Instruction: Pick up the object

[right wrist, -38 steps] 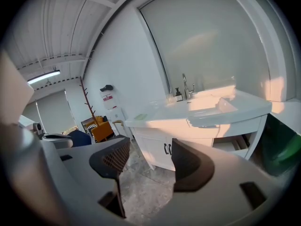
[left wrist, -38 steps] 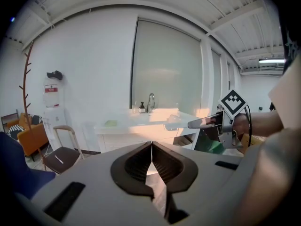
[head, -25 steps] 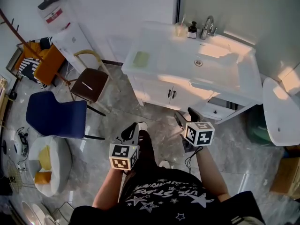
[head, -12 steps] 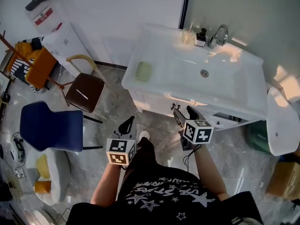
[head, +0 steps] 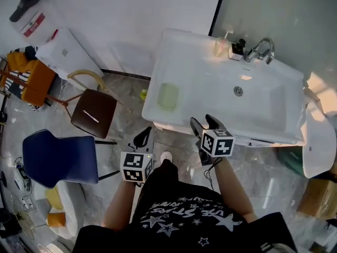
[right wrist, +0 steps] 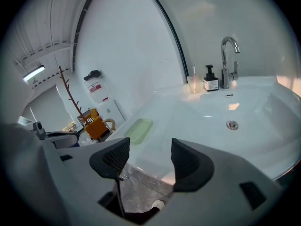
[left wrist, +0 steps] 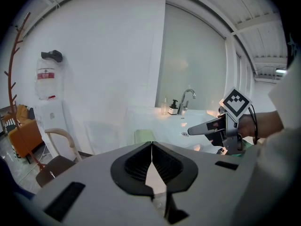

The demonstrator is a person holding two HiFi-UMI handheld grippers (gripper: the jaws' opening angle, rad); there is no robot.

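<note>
A pale green soap-like pad (head: 168, 96) lies flat on the left end of the white basin counter (head: 200, 73). It also shows in the right gripper view (right wrist: 139, 130) and partly behind the jaws in the left gripper view (left wrist: 145, 135). My right gripper (head: 204, 123) is open and empty, hanging at the counter's front edge, to the right of the pad and short of it (right wrist: 149, 145). My left gripper (head: 143, 137) is shut on nothing, low over the floor in front of the cabinet (left wrist: 151, 145).
A faucet (head: 261, 49), a dark pump bottle (head: 237, 48) and a small cup (head: 221, 45) stand at the basin's back edge. A brown chair (head: 95, 112), a blue chair (head: 58, 159) and a water dispenser (head: 58, 49) are on the left. A toilet (head: 318, 141) stands at the right.
The basin has come nearer and now lies just ahead of both grippers. The right gripper stays open and the left stays shut, both empty.
</note>
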